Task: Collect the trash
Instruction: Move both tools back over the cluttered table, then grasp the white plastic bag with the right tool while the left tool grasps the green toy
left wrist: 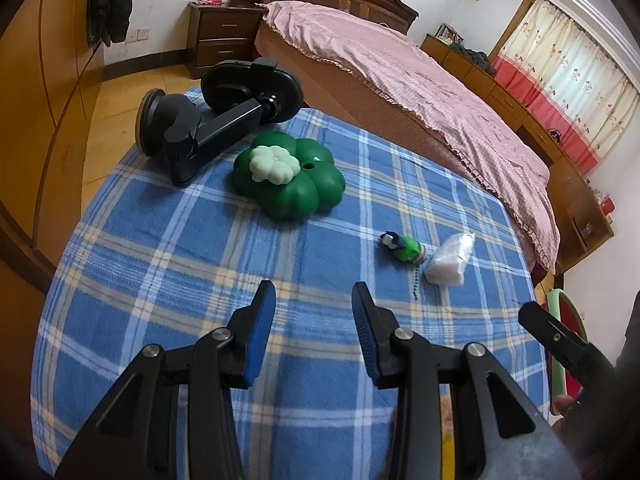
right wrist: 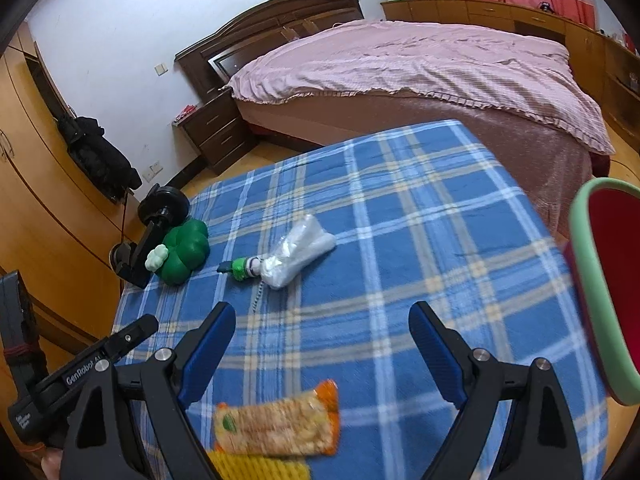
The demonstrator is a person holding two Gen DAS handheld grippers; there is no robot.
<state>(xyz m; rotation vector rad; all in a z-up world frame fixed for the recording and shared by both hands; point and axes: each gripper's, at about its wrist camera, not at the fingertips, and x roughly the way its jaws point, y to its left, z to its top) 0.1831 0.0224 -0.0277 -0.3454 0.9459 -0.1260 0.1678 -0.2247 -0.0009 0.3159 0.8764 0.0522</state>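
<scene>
A crumpled clear plastic bag [left wrist: 450, 260] [right wrist: 296, 256] lies on the blue plaid tablecloth [left wrist: 200, 240] [right wrist: 400, 220]. Beside it is a small green keychain toy [left wrist: 404, 248] [right wrist: 242, 268]. An orange snack wrapper [right wrist: 276, 424] lies near the table's front edge, low between the arms of my right gripper [right wrist: 322, 312]. That gripper stands wide open and touches nothing. My left gripper [left wrist: 314, 300] hovers over bare cloth short of the bag, its jaws partly apart and empty. Each gripper shows at the side of the other's view: left [right wrist: 120, 344], right [left wrist: 560, 340].
A red bin with a green rim [right wrist: 608, 288] [left wrist: 564, 320] stands off the table's right side. A green clover-shaped object [left wrist: 288, 176] [right wrist: 184, 252] and a black suction mount [left wrist: 216, 116] [right wrist: 152, 236] sit at the far left. Something yellow [right wrist: 256, 468] lies under the wrapper. A pink-covered bed [right wrist: 400, 68] is beyond.
</scene>
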